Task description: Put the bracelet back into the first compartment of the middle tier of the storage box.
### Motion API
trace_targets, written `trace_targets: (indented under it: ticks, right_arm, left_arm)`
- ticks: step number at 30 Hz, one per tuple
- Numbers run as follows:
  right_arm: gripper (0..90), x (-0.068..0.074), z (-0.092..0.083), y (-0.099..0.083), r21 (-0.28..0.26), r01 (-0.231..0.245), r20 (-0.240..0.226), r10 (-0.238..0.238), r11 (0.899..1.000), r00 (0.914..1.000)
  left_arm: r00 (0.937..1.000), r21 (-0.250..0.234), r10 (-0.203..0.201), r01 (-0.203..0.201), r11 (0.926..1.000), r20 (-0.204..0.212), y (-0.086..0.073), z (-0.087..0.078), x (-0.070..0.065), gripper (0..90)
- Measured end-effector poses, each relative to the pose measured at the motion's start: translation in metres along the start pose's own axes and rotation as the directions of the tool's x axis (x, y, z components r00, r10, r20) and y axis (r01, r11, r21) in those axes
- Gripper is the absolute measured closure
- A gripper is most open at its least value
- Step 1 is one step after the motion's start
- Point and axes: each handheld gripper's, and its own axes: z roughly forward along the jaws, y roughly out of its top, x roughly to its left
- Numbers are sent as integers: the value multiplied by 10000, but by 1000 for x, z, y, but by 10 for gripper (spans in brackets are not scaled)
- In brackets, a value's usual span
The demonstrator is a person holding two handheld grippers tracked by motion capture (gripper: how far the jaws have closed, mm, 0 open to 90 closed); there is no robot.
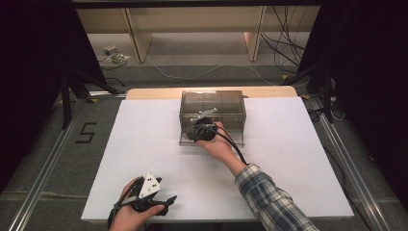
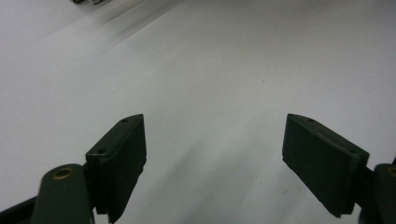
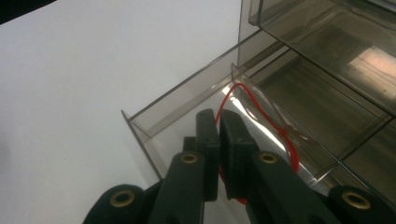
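A smoky clear plastic box [image 1: 213, 103] stands at the back middle of the white table [image 1: 139, 149]. A clear drawer-like tray [image 3: 154, 119] sticks out of the box's [image 3: 327, 93] lower front. A thin red cord [image 3: 254, 102] loops along the tray's inner wall. My right gripper [image 1: 201, 129] is at the box's front, held by a hand in a plaid sleeve. In the right gripper view the right gripper [image 3: 218, 115] is shut on the red cord. My left gripper [image 1: 169, 202] rests at the table's near left edge. It is open over bare table [image 2: 215, 135].
Aluminium rails [image 1: 43, 168] run along both sides of the table. A "5" [image 1: 85, 132] is marked on the floor at left. Wooden shelf legs [image 1: 137, 41] and loose cables [image 1: 284, 43] lie beyond the table's far edge.
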Motion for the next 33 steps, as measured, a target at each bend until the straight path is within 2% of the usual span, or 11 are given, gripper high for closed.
trace_targets:
  ticks: [10, 33]
  right_arm:
    - [839, 1, -1, 0, -62, 20, 5, -20, 10000, 10000]
    - [654, 6, -19, 3, -522, 12, 206, -1, 9986, 9998]
  left_arm:
    - [10000, -23, 3, -3, 10000, -3, 0, 0, 0, 216]
    - [10000, -67, -17, 16, 10000, -51, 1, 0, 0, 216]
